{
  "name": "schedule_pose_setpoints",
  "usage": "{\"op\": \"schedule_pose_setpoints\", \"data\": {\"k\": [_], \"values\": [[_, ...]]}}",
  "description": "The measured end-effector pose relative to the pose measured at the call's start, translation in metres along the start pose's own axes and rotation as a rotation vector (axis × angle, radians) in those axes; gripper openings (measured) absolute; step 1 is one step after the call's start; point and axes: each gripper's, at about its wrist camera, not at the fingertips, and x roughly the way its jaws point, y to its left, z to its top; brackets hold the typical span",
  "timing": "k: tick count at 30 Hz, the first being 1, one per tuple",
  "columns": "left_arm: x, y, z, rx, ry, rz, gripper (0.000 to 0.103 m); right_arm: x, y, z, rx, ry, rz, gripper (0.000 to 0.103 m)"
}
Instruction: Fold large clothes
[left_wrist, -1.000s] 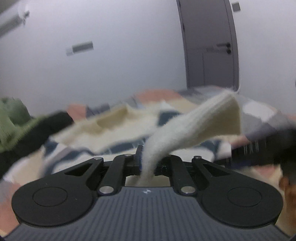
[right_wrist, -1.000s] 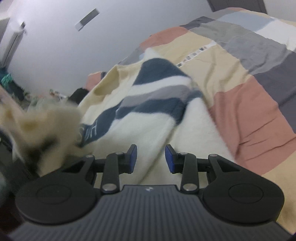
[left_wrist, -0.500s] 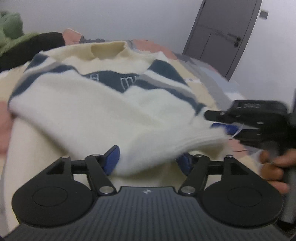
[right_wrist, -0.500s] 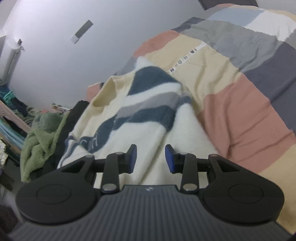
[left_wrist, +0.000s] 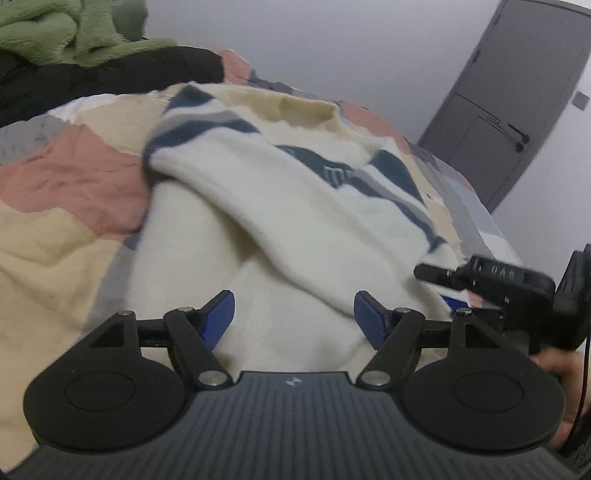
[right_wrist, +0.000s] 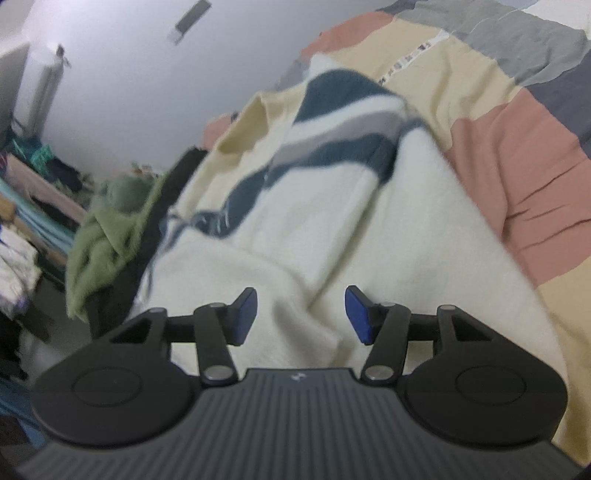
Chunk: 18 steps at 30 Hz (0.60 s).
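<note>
Fig. — Sweater fold, mid-stage, two wrist views.

Sweater (left_wrist: 306, 221), cream knit w/ navy/grey chest bands, lies on the patchwork bedspread (left_wrist: 62, 221); fills centre of both views. In left wrist view one sleeve (left_wrist: 266, 206) crosses the body diagonally from upper left to lower right, cuff ending just beside the right-hand blue pad. Collar (left_wrist: 306, 107) sits upper centre.

Left gripper (left_wrist: 293, 314): released; jaws have just been opening, knit lies between and below them but pads do not press it. Right gripper (right_wrist: 301, 314): also unclenched, jaws just been widening, poised over a soft ridge of fabric at lower centre, nothing pinched. Its black body is also seen at right edge of left view.

Handling (judgement): knit looks thick, fluffy, limp, light for its bulk; will sag and drape, not hold a crease, low slip risk, not fragile. Pile may snag on pad edges. Best holds prob. the ribbed hem or cuff, or a doubled edge at shoulder, taking a full pinch of fabric, both sides together so fold stays square.

Green garment (right_wrist: 110, 225) and black garment (left_wrist: 110, 74) lie beyond, upper left.
</note>
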Motion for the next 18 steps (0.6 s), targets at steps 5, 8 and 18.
{"op": "schedule_pose_setpoints", "data": {"k": [5, 8, 18], "values": [[0.001, 0.010, 0.001, -0.003, -0.004, 0.018, 0.076, 0.011, 0.017, -0.011, -0.115, 0.053, -0.038, 0.053], [0.002, 0.015, 0.000, -0.009, 0.000, 0.025, 0.076, 0.010, 0.033, -0.019, -0.216, 0.057, -0.074, 0.024], [-0.010, 0.025, -0.001, -0.048, -0.016, 0.001, 0.076, -0.026, 0.053, -0.014, -0.346, -0.083, -0.126, 0.009]]}}
